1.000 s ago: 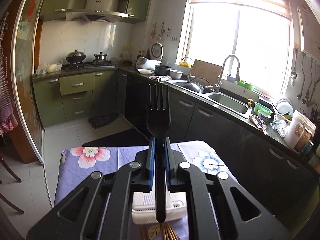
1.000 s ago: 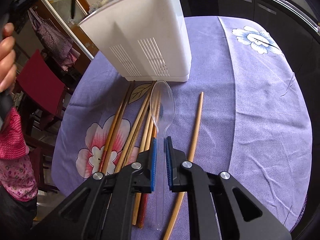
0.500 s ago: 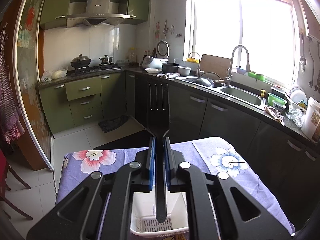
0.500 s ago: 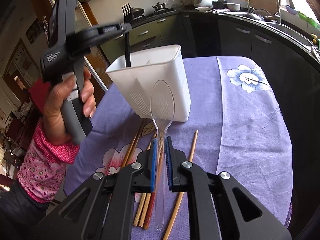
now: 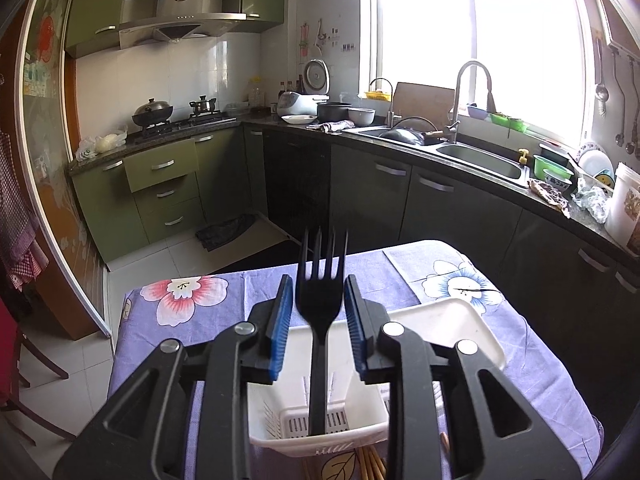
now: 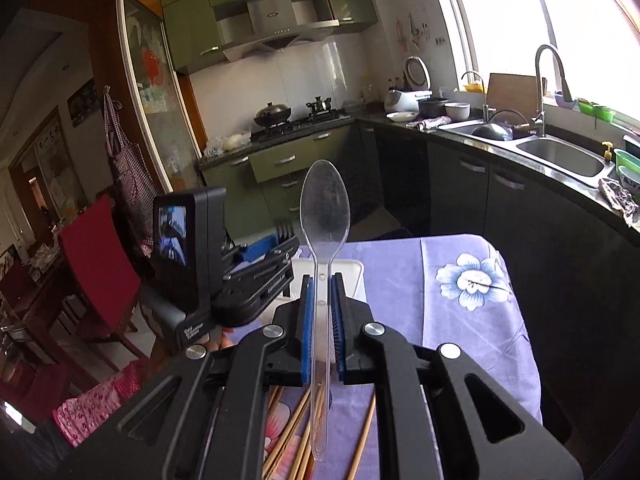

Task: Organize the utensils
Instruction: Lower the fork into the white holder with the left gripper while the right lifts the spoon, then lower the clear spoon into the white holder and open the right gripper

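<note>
Green-cabinet kitchen; tabletop under a purple floral cloth. Your left tongs, clamped on the black fork half a second ago, now stand apart: the fork sits free, handle down in the white caddy. Fork likely done. Your right tongs stay clamped on the clear spoon's handle, now raised off the cloth, bowl up, near the caddy. Chopsticks lie unsorted on the near side.
</note>
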The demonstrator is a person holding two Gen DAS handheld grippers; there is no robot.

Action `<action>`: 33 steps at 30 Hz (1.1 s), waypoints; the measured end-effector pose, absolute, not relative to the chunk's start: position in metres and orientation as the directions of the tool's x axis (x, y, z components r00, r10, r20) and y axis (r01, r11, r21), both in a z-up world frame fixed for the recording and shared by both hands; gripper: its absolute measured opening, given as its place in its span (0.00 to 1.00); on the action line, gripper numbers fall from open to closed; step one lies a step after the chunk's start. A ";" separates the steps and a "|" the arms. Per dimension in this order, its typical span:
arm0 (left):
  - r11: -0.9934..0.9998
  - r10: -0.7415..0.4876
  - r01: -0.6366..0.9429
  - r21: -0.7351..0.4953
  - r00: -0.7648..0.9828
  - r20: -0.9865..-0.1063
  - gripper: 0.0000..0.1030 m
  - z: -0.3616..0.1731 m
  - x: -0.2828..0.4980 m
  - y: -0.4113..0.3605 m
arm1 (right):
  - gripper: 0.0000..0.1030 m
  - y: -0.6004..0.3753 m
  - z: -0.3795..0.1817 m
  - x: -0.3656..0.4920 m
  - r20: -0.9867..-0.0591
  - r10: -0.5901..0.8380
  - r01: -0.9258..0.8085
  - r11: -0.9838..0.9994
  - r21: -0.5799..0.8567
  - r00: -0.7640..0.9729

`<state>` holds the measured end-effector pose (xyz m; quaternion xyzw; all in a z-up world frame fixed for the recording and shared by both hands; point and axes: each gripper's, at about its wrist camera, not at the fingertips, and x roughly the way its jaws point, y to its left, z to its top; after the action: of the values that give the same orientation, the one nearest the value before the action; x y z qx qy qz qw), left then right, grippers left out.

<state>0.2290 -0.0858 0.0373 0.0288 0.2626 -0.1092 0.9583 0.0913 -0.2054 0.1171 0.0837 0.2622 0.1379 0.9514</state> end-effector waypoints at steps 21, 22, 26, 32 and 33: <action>0.982 -0.178 0.188 -0.018 0.884 -0.432 0.32 0.088 0.137 -0.031 | 0.10 -0.149 0.129 0.189 -0.187 0.201 -0.185 0.977 0.102 0.961; 0.982 -0.178 0.187 -0.021 0.884 -0.433 0.33 0.089 0.134 -0.028 | 0.10 -0.149 0.121 0.194 -0.185 0.193 -0.177 0.979 0.098 0.964; 0.981 -0.183 0.193 -0.020 0.886 -0.426 0.33 0.094 0.122 -0.025 | 0.10 -0.147 0.096 0.211 -0.213 0.178 -0.160 0.982 0.098 0.961; 0.980 -0.185 0.200 -0.008 0.889 -0.418 0.33 0.096 0.112 -0.028 | 0.11 -0.140 0.064 0.219 -0.245 0.182 -0.168 0.983 0.079 0.952; 0.980 -0.185 0.200 -0.006 0.889 -0.418 0.33 0.096 0.111 -0.028 | 0.11 -0.139 0.058 0.219 -0.253 0.184 -0.170 0.982 0.078 0.950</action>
<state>0.1114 -0.0283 0.0964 0.0185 0.2133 -0.0991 0.9718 0.2187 -0.1390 0.0581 0.0276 0.1305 0.0897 0.9870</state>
